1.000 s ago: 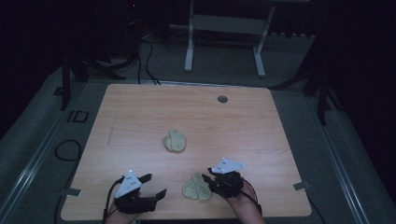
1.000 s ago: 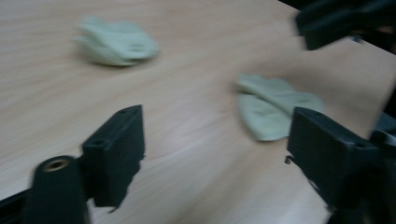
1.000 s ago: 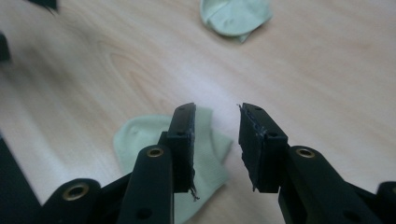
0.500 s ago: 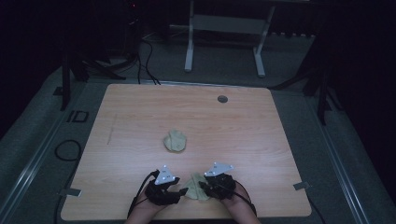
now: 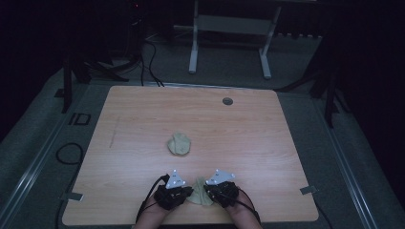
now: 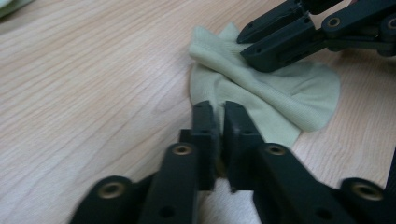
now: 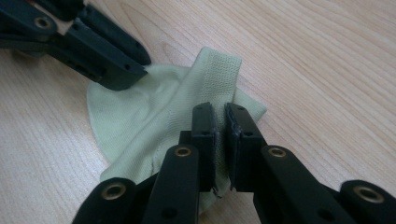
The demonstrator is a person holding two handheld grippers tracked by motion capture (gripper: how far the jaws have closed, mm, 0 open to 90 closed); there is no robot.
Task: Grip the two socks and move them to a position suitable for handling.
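A crumpled pale green sock lies near the table's front edge, between my two grippers. My left gripper has just closed its jaws on the sock's left edge, and fabric sits between the pads. My right gripper has also just closed, pinching the sock near its ribbed cuff. In the left gripper view the right gripper comes in from the top right. In the right gripper view the left gripper comes in from the top left. A second sock, bunched up, rests near the table's middle.
The wooden table has a round cable hole at the back right. A white metal frame stands on the floor behind it. Cables lie to the left of the table on the floor.
My left gripper has moved right, up to the near sock, and shut on its edge. My right gripper has sunk a little and shut on the sock's other side.
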